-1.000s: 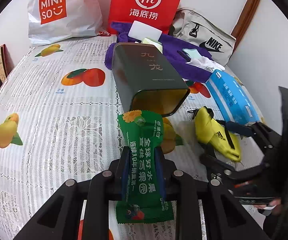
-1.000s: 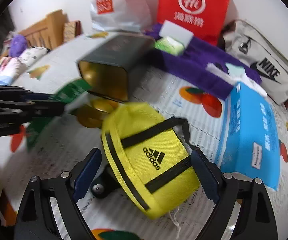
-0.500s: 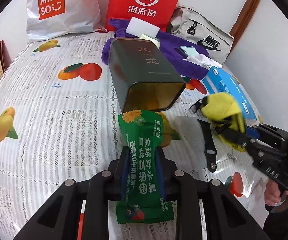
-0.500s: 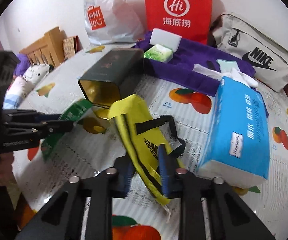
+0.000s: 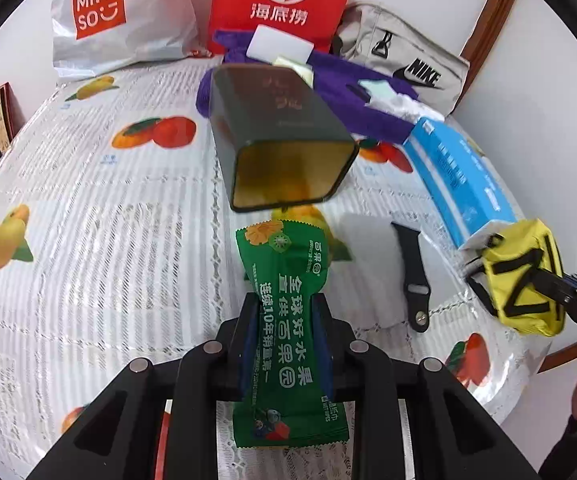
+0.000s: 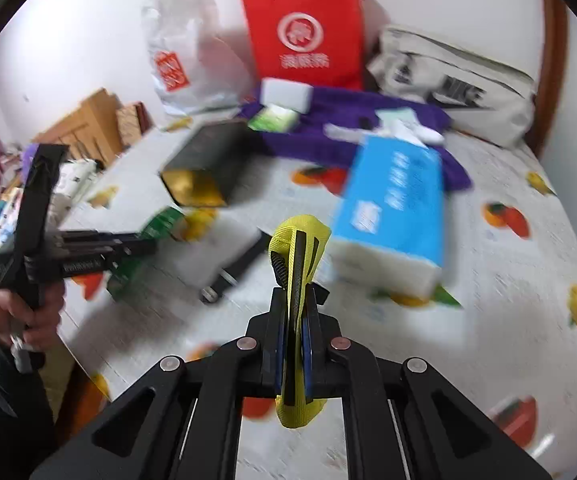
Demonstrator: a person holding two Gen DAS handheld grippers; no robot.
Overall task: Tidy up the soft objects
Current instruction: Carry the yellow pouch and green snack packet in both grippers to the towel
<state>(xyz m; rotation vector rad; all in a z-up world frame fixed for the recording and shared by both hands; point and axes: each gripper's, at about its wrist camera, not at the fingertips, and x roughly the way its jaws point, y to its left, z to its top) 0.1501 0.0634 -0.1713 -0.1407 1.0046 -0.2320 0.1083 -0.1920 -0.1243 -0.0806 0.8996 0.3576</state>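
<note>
My left gripper (image 5: 286, 316) is shut on a green wet-wipes packet (image 5: 288, 320) and holds it above the table, just in front of the open mouth of a dark green tin (image 5: 284, 136) that lies on its side. My right gripper (image 6: 296, 320) is shut on a yellow Adidas pouch (image 6: 298, 248) and holds it lifted off the table. In the left wrist view the pouch (image 5: 524, 280) hangs at the far right. In the right wrist view the left gripper (image 6: 136, 244) and the tin (image 6: 204, 164) are at the left.
A blue tissue pack (image 5: 460, 176) lies right of the tin. A black watch strap (image 5: 412, 272) lies on the fruit-print tablecloth (image 5: 100, 216). A purple towel (image 5: 352, 96) with small items, a red bag (image 5: 284, 0), a white Miniso bag (image 5: 116, 16) and a grey Nike bag (image 5: 404, 60) stand at the back.
My right gripper closed on the yellow pouch, lifted it off the table and carried it right, uncovering the black strap. My left gripper kept the green packet near the tin's mouth.
</note>
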